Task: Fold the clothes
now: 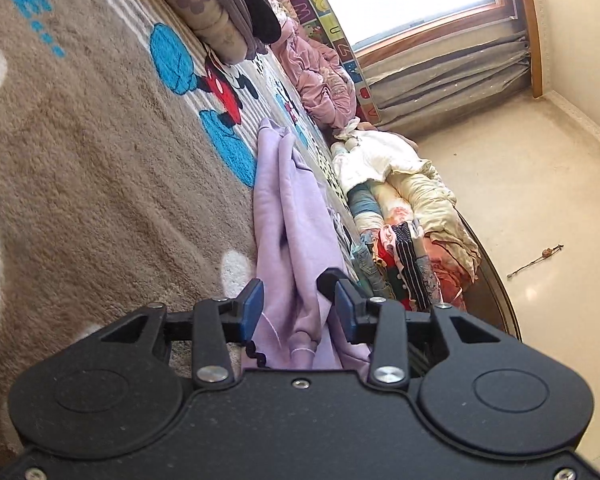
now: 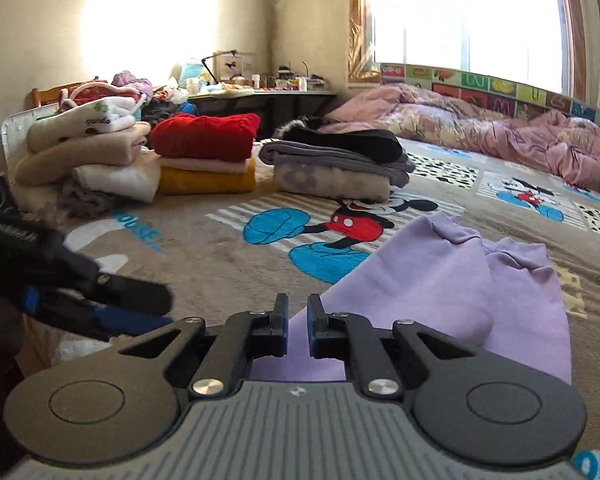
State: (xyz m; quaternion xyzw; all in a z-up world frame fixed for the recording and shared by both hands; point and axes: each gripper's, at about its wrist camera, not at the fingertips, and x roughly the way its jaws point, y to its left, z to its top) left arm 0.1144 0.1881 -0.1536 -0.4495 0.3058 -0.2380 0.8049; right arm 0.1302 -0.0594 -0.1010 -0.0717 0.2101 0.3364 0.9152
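A lavender sweatshirt (image 1: 291,220) lies bunched lengthwise on the brown cartoon-mouse blanket (image 1: 99,160). My left gripper (image 1: 298,304) is open, its blue pads apart, and a loose fold of the sweatshirt sits between them without being squeezed. In the right wrist view the sweatshirt (image 2: 440,280) spreads out ahead and to the right over the blanket (image 2: 219,256). My right gripper (image 2: 297,312) is shut to a thin slit over the sweatshirt's near edge, and I see nothing pinched in it. The left gripper (image 2: 155,310) shows blurred at the left edge.
Folded stacks stand at the bed's far side: red and yellow (image 2: 203,148), grey and black (image 2: 340,164), cream (image 2: 83,148). A pink duvet (image 2: 500,128) lies under the window. Unfolded clothes (image 1: 400,208) are heaped along the bed's edge, with bare floor (image 1: 540,200) beyond.
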